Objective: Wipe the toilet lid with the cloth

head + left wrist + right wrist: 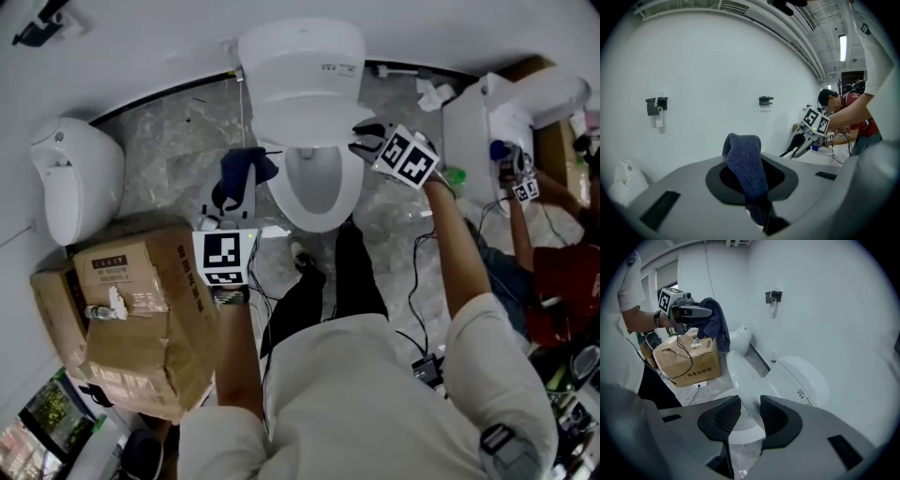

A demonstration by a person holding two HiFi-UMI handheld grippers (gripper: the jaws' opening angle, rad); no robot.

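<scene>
Floor point(169, 150) of grey marble is showing bare on both sides of the toilet bowl point(314, 187). The left strip is running narrow between the bowl and a battered cardboard box point(141, 319), with a second white toilet point(70, 178) sitting beyond the box against the far wall point(141, 47). On the right, the open strip is ending at another white fixture point(478, 131), where a second person point(562, 272) in red is working; cables are trailing over the near floor there. The toilet lid point(295, 122) is standing raised and leaning back toward the tank point(300, 56) at the far wall. The right gripper point(361, 141) is reaching in at the lid's right edge, pointing steeply down. In the right gripper view its jaws are standing well apart, with the rim of the lid point(740, 376) showing in the gap, and the pads point(726, 416) are not pressing on it. The left gripper point(227, 208) is hovering just left of the bowl, its jaws clamped on the dark blue cloth point(242, 173). The cloth is rising in a fold above the jaws and is hanging apart from the lid and the bowl's rim.
</scene>
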